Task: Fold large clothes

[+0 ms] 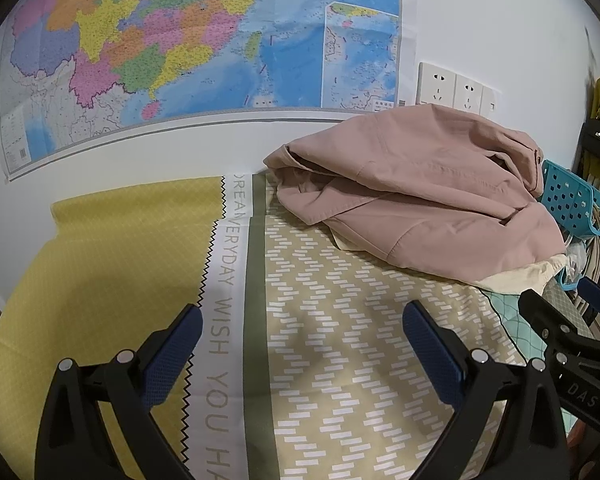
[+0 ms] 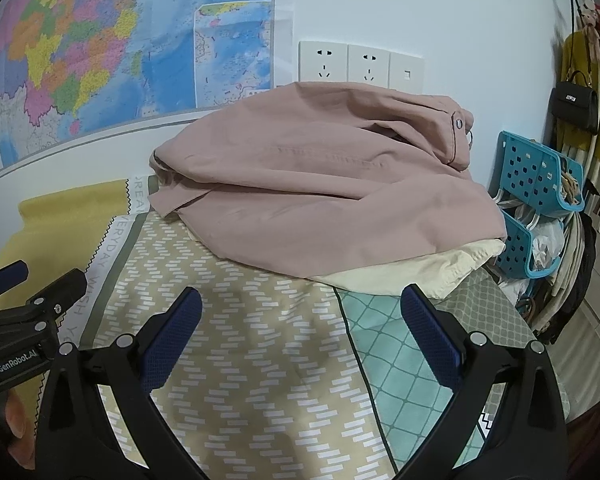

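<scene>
Both the left gripper (image 1: 302,354) and right gripper (image 2: 300,344) are held apart, empty. The pink jacket (image 2: 324,196) is heaped over a cream garment (image 2: 420,272); both could be pinched together.

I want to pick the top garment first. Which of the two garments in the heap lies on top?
The pink jacket lies on top; the cream garment shows only as an edge under its near right side.

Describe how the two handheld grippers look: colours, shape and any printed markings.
Both the left gripper and the right gripper have black plastic frames with silver rivets and blue textured pads on the jaws. The left one carries white "GenRobot.AI" lettering, readable in the right wrist view; the right one shows "DAS".
</scene>
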A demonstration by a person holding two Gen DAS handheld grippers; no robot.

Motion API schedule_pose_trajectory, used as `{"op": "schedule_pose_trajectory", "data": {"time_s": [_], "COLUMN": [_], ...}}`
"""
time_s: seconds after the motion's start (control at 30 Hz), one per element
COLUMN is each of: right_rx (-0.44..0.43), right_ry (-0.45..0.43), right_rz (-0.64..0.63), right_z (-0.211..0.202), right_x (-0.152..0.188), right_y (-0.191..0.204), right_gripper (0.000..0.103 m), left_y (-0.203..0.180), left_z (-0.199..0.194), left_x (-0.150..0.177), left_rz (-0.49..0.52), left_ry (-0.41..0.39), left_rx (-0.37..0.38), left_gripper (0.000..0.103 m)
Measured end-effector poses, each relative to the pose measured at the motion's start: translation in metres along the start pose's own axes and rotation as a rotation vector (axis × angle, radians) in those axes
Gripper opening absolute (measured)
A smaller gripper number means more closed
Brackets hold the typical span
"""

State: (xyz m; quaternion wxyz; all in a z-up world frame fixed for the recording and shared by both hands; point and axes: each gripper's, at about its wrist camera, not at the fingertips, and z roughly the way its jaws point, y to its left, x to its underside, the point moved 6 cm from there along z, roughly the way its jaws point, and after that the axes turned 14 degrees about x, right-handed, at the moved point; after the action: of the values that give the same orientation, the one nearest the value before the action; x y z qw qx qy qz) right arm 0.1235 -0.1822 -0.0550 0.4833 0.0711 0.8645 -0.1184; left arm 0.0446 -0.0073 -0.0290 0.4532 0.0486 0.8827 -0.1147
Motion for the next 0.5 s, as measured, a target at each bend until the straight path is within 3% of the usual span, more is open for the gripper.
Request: {"op": "schedule_pose_trajectory", "data": {"time_s": [0.5], "right_rx": [0.007], "right_ry": [-0.004], "right_rz": [-0.011], "right_z": [0.0008], "right_x": [-0.0001], "right_y": [0.0007], "right_gripper": [0.098], "left_y": [0.0003], "left_z": [0.0010], "left_x": [0.0004], "left_rz": [-0.007], "left_ry": [0.004], "left_rx": [0.002], "left_gripper": [0.097]}}
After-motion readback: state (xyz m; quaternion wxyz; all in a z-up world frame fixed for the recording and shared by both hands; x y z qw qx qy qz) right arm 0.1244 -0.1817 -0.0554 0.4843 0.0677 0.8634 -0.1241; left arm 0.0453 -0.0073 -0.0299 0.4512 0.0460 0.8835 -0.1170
